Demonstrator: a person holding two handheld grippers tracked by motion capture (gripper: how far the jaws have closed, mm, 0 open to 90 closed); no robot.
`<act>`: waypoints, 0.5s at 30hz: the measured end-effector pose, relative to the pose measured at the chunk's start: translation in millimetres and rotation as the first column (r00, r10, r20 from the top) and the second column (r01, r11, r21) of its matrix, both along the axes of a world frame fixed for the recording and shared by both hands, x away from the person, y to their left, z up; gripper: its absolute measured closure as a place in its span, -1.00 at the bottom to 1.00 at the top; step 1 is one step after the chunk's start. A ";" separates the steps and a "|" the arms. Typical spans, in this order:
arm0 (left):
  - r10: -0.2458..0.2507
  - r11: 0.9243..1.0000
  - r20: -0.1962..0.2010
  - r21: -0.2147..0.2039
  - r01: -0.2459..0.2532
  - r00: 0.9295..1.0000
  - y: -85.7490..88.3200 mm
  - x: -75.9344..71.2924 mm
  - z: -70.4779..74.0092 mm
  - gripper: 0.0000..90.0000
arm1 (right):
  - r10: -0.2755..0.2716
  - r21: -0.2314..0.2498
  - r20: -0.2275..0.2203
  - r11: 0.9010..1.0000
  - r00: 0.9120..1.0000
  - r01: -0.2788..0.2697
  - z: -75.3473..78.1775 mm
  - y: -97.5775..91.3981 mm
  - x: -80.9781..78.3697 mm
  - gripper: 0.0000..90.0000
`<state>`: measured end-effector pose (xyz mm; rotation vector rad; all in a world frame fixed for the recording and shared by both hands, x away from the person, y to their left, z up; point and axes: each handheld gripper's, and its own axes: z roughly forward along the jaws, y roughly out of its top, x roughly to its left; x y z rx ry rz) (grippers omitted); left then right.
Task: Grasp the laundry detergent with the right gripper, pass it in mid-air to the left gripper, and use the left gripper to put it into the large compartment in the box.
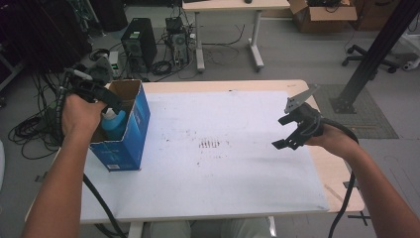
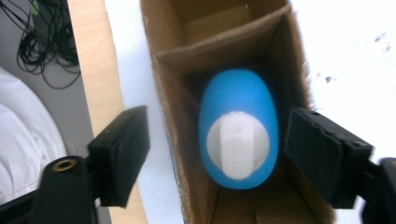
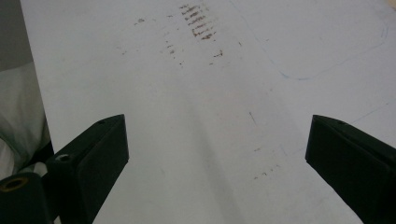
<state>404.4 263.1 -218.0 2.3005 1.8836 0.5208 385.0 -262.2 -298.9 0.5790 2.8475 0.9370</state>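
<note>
bottle (image 2: 238, 128): upright inside box (image 1: 133, 126), table's left edge. left gripper (image 2: 219, 154): jaws apart, straddling it. right gripper (image 1: 292, 134): apart, empty. risk: jaw snags box wall, tipping box.

The white sheet (image 1: 218, 163) on the table (image 1: 337, 173) lies bare from the middle to its right edge, so a claw can pass freely there. The right claw (image 1: 286, 133) hangs above that open stretch, jaws spread wide, nothing between them. At the left edge stands an open blue box (image 1: 130, 134), its walls narrowing the way in. A blue bottle (image 2: 239, 126) with a white cap (image 2: 237, 144) stands inside the box near one end; a cardboard flap (image 2: 219, 44) crosses the box beyond it. The left claw (image 2: 236, 158) hangs over the box mouth, jaws apart to either side of the bottle.
</note>
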 end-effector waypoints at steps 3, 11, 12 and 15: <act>-0.013 0.999 0.024 -0.030 0.014 1.000 -1.6 -2.4 12.5 -0.59 | -0.001 0.002 0.004 1.000 1.000 0.001 2.6 0.2 -0.6 -0.88; -0.093 0.992 0.077 -0.081 0.099 0.993 -19.7 -11.1 40.4 -0.74 | -0.004 0.001 0.007 1.000 1.000 0.004 3.7 -1.1 -2.6 -0.88; -0.109 0.989 0.084 -0.089 0.116 0.991 -24.1 -12.4 43.5 -0.75 | -0.006 0.004 0.007 1.000 1.000 0.006 4.3 -1.5 -2.8 -0.88; -0.151 0.983 0.093 -0.087 0.159 0.984 -35.6 -15.0 49.4 -0.79 | -0.007 0.006 0.013 1.000 1.000 0.007 7.4 -1.4 -4.2 -0.88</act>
